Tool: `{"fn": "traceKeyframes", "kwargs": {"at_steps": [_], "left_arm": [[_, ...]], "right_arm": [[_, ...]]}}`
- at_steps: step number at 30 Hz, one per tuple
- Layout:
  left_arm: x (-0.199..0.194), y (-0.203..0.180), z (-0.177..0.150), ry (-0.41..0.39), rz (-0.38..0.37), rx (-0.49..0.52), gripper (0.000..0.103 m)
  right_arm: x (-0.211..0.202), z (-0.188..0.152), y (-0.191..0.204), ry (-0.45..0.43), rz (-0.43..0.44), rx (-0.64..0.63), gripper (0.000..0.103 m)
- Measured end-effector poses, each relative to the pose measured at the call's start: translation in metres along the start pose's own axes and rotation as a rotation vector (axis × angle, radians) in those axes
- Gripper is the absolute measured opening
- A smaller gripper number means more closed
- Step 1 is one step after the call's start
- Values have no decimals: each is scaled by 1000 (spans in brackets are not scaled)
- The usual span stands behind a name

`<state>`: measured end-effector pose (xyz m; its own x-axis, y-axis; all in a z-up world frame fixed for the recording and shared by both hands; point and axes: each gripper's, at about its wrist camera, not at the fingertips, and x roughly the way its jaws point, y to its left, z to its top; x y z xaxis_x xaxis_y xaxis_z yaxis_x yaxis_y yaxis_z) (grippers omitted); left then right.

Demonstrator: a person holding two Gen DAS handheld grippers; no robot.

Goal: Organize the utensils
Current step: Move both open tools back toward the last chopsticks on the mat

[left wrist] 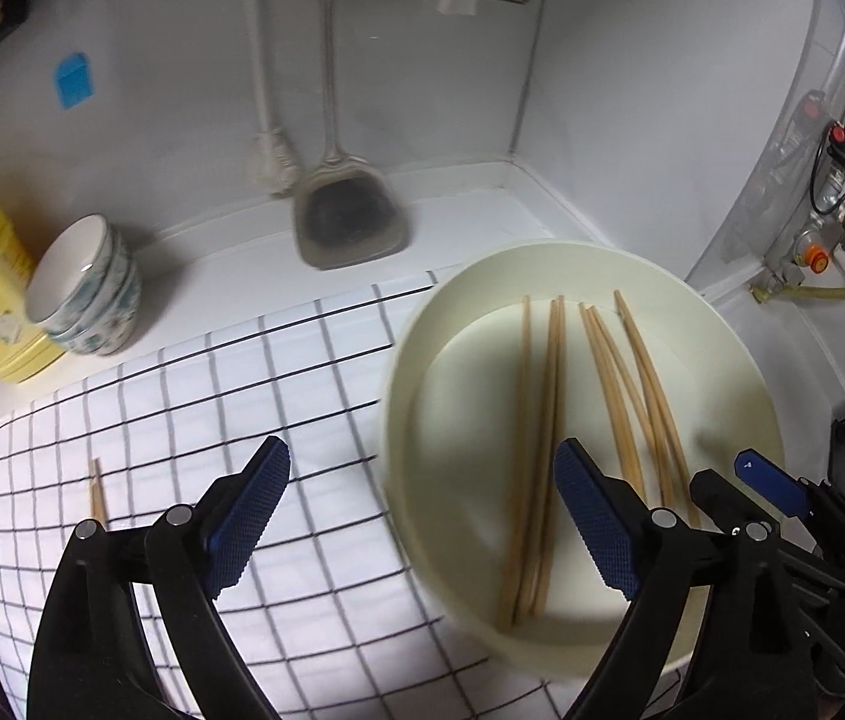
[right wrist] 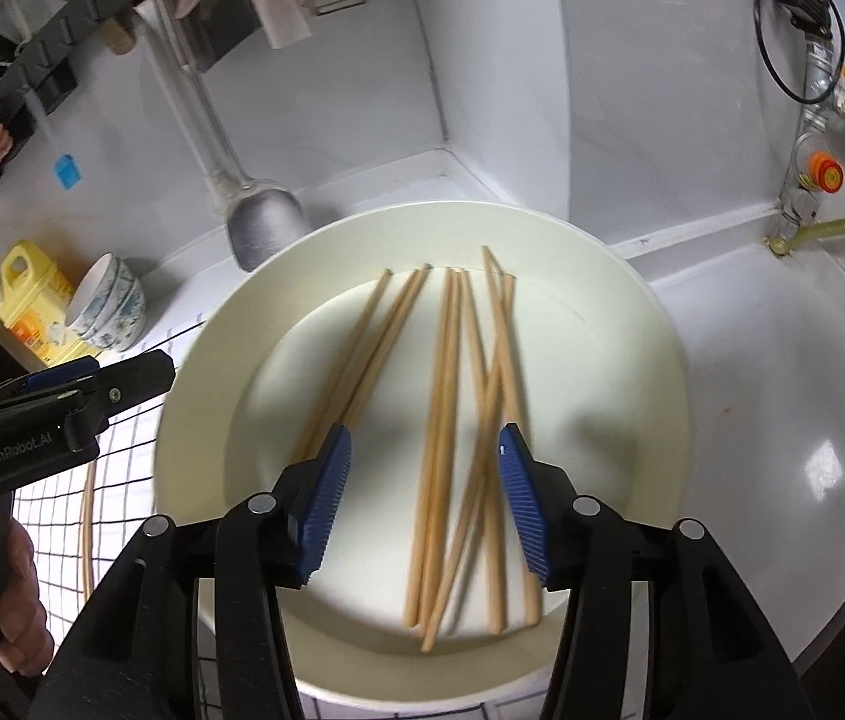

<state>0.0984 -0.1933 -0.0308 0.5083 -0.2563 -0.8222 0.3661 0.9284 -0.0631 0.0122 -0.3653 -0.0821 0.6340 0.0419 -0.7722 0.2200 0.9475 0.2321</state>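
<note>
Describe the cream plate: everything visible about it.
The plate is round, cream-white and deep-rimmed, smooth and matte like plastic or ceramic. It sits upright on the white counter, its left edge over the checked cloth. Several wooden chopsticks lie loose in its well, some crossing, pointing roughly away from the cameras. Both grippers hang open above its near edge; neither touches it.

Chopsticks (left wrist: 533, 450) motion-blurred, stray chopstick (left wrist: 97, 489) partly behind left tool (left wrist: 422, 516)

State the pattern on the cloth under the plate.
White cloth with a thin black grid, clearest in the left wrist view.
</note>
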Motion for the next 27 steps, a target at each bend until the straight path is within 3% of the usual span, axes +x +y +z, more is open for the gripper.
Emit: {"fn": "traceKeyframes", "kwargs": {"at_steps": [12,22,27], "left_arm": [[-47,49,-28,-28,31,-22,95],[-81,130,-75,15,43,-68,96],[-94,179,-102,12,110,-101,96]], "right_arm": [[-19,-20,61,-3,34,-44,55],[-44,-53,131,-21,51,-53,61],[-53,-73,170,-16,49,-72,62]]}}
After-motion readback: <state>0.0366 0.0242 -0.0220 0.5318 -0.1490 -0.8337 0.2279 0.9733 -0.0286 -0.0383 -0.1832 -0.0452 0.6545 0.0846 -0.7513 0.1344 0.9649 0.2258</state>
